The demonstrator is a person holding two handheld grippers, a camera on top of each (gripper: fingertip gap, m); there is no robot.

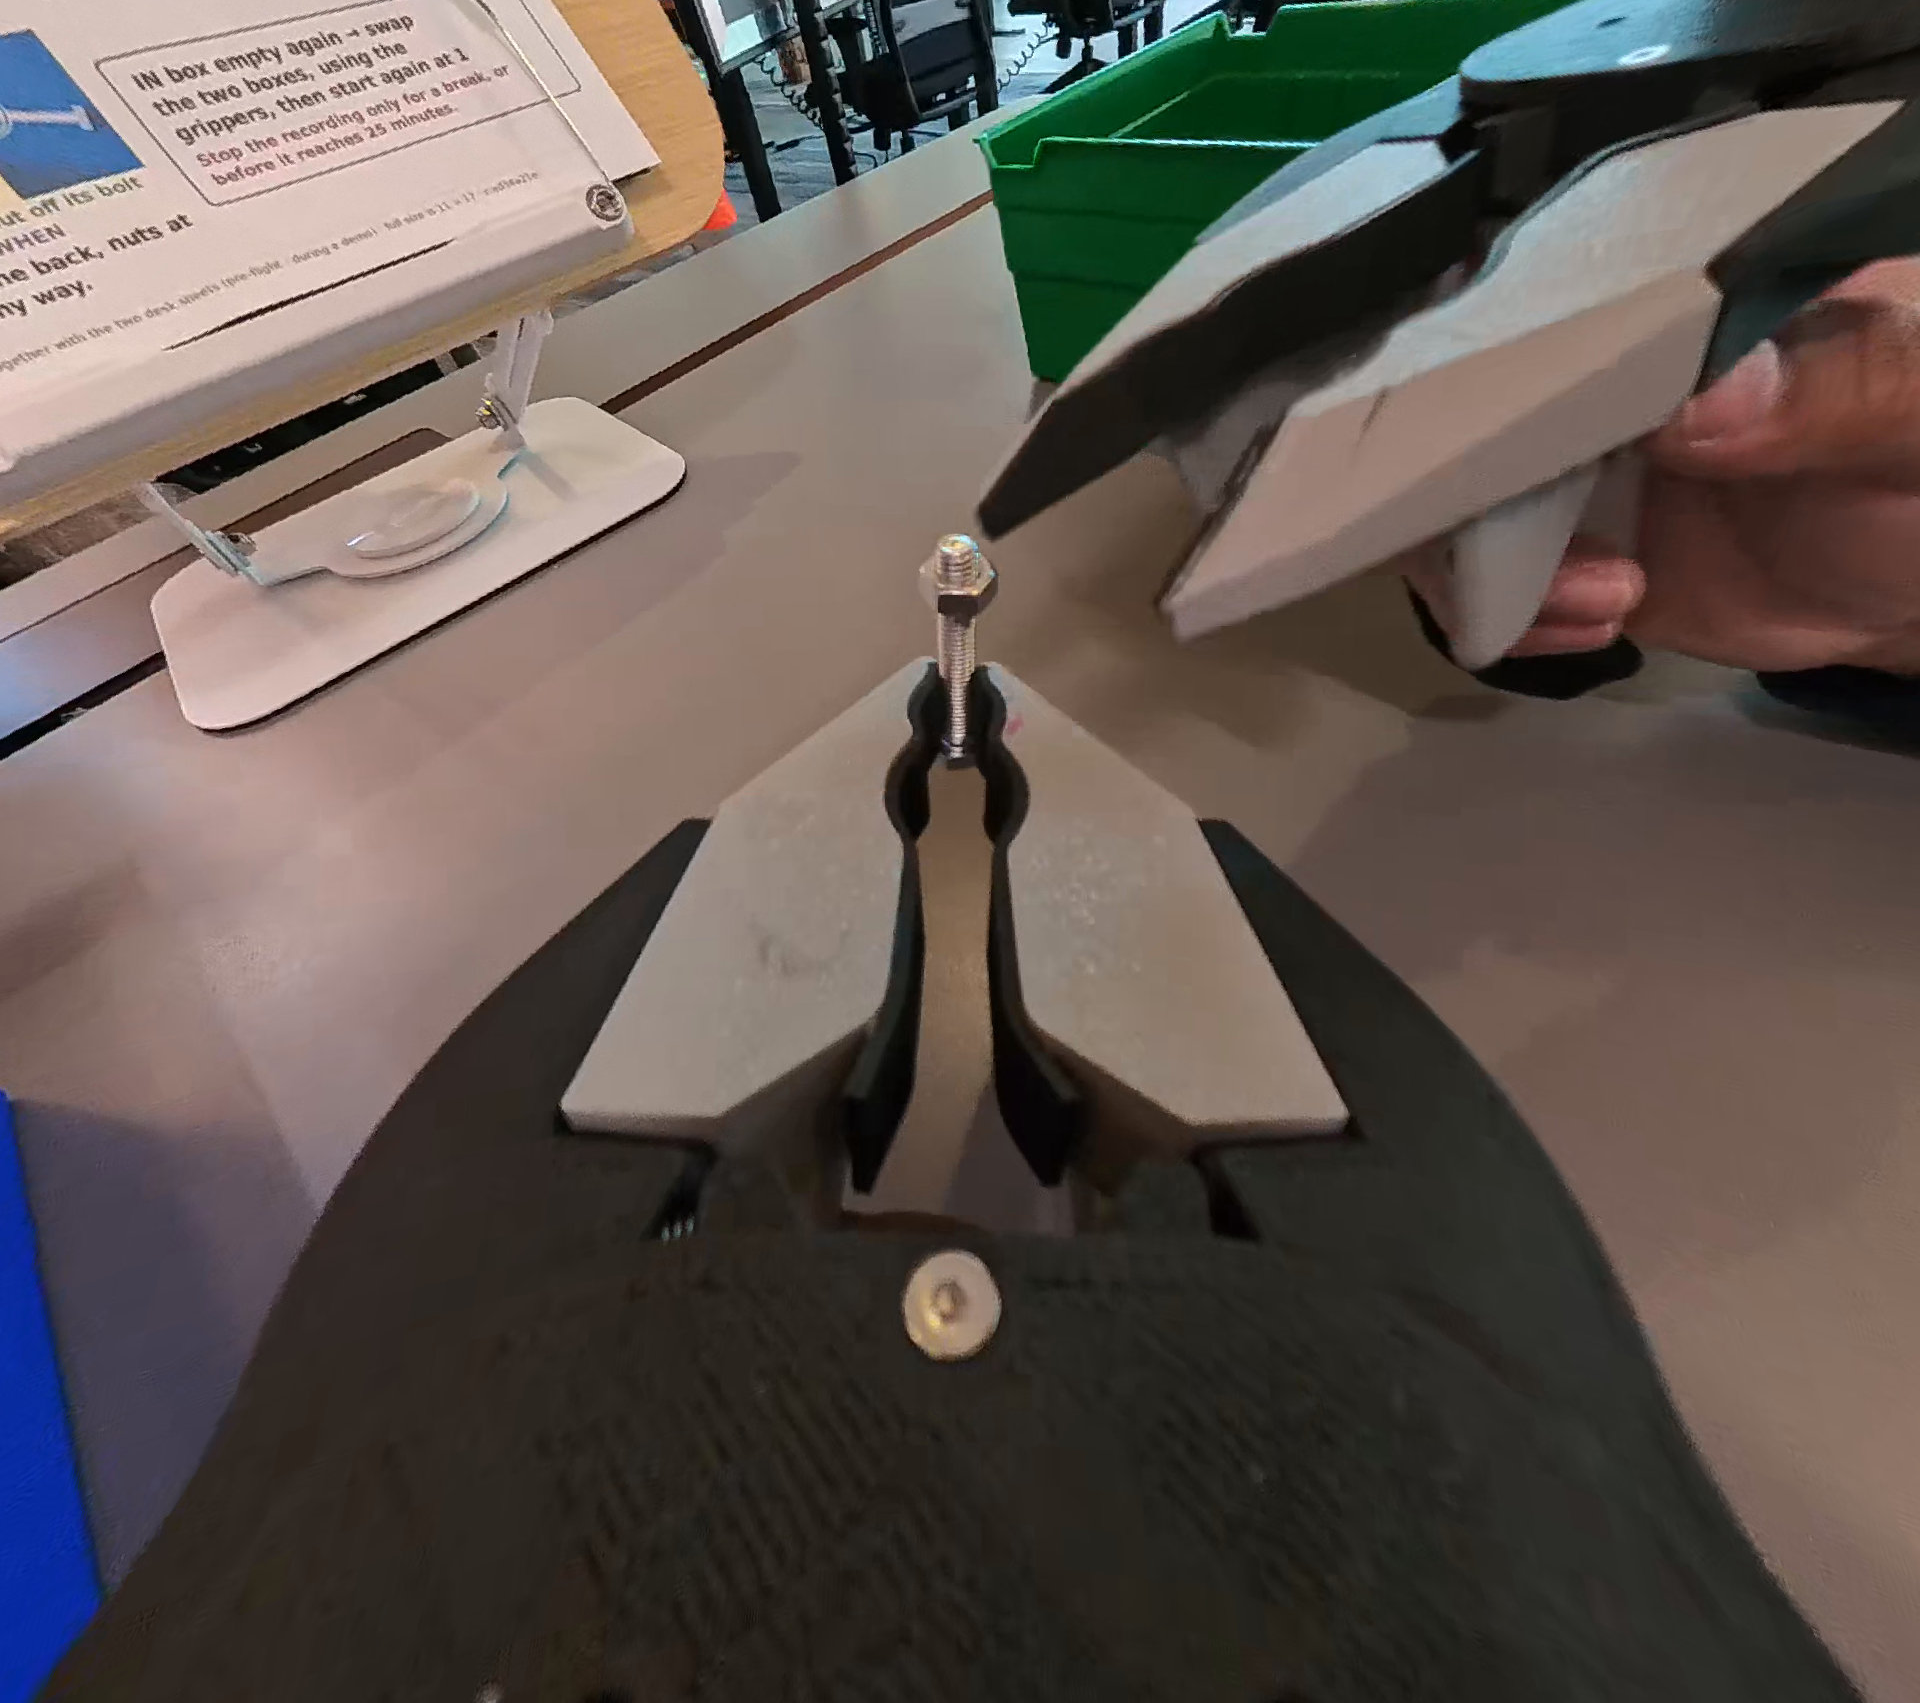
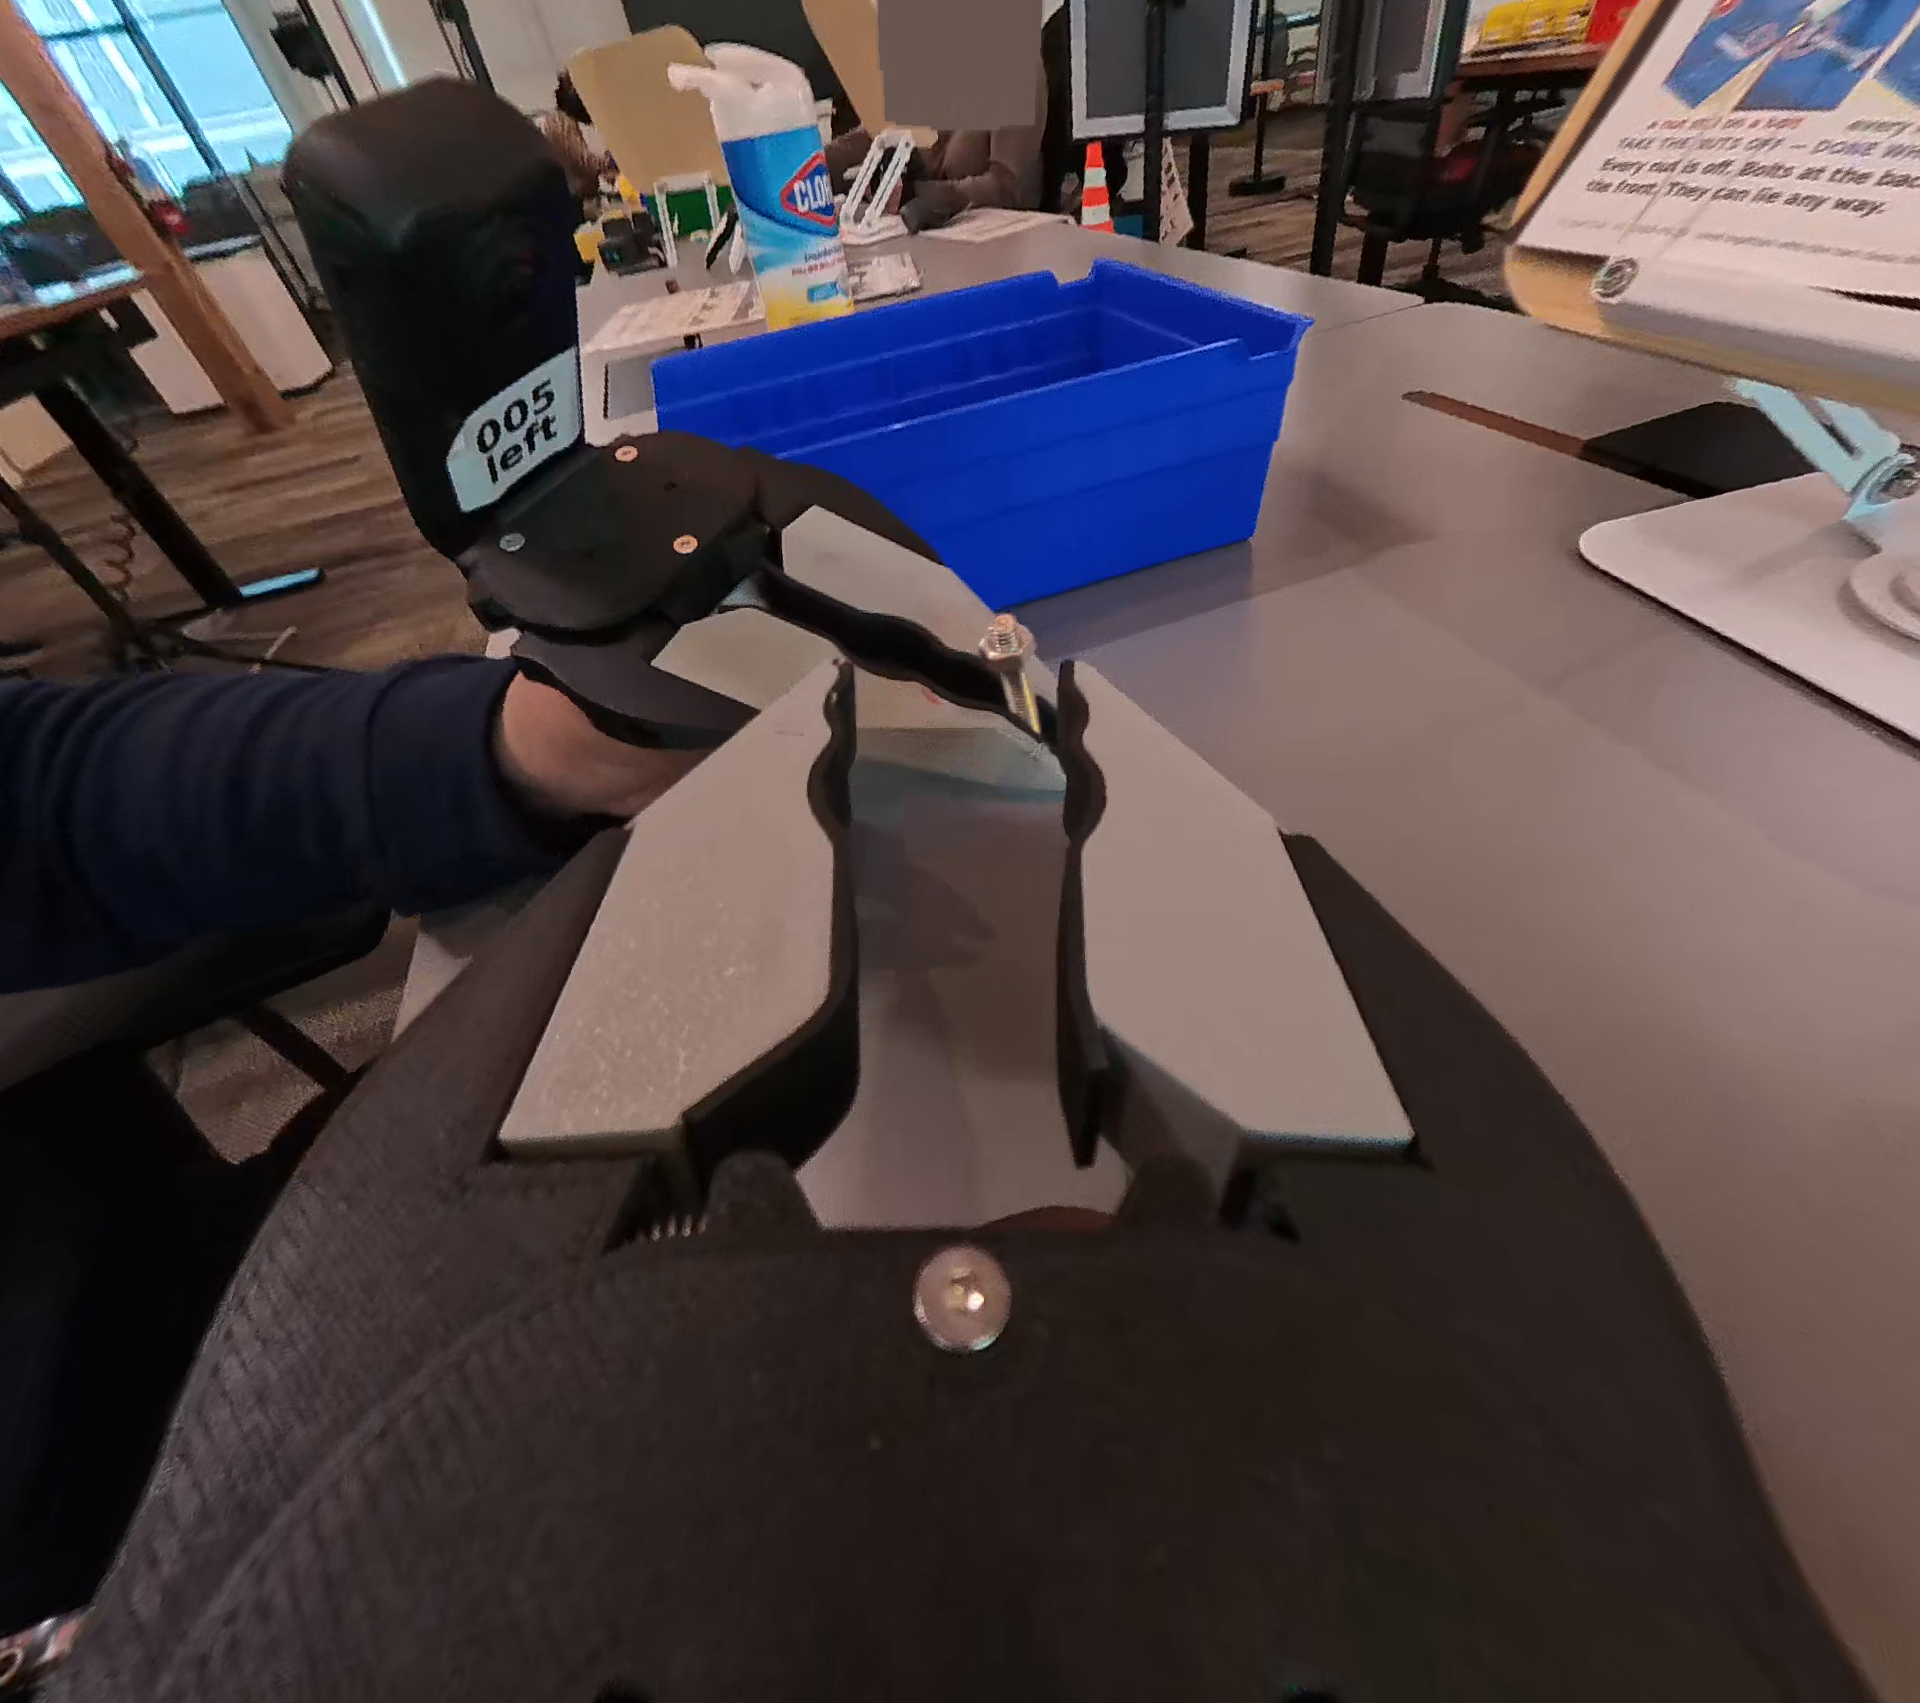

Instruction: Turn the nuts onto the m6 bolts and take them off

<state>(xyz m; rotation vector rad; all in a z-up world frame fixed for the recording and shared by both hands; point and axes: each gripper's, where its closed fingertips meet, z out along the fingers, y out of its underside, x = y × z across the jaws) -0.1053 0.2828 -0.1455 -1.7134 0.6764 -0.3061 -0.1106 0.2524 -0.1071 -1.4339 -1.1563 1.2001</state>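
Your left gripper [image 1: 954, 718] is pinched shut on the lower shank of a bright, zinc-plated threaded steel bolt [image 1: 956, 677], gripping it near the head end, so the bolt's long axis runs straight out along the fingers and up, clear of the grey table [image 1: 1351, 978]. A small silver hex nut [image 1: 958, 583] sits close to the free tip, with only a thread or two showing beyond it.

Your right gripper [image 2: 956, 708] is spread — nothing between its jaws — and it stands just beside the nut, up and to the right of it in the left wrist view, not yet touching. From the right wrist view the nut [image 2: 1005, 637] lies ahead and slightly right of centre, near the tip of the right-hand finger, and the bolt [image 2: 1018, 685] leans across your line rather than along it. I'd judge the coming move depends on that offset: bring the right jaws a little over so the nut sits squarely between the pads before you close and turn. The right gripper is the free one and the nearer to the nut; whether the nut is going on or coming off cannot be told from here.

The tabletop is smooth and matte. A blue plastic bin [image 2: 1039, 448] stands behind the left gripper, a green plastic bin [image 1: 1122, 199] behind the right, and a white instruction sheet on a tilted stand [image 1: 312, 95] beyond the bolt — all well apart from the work. Around you is an open office with desks and chairs.
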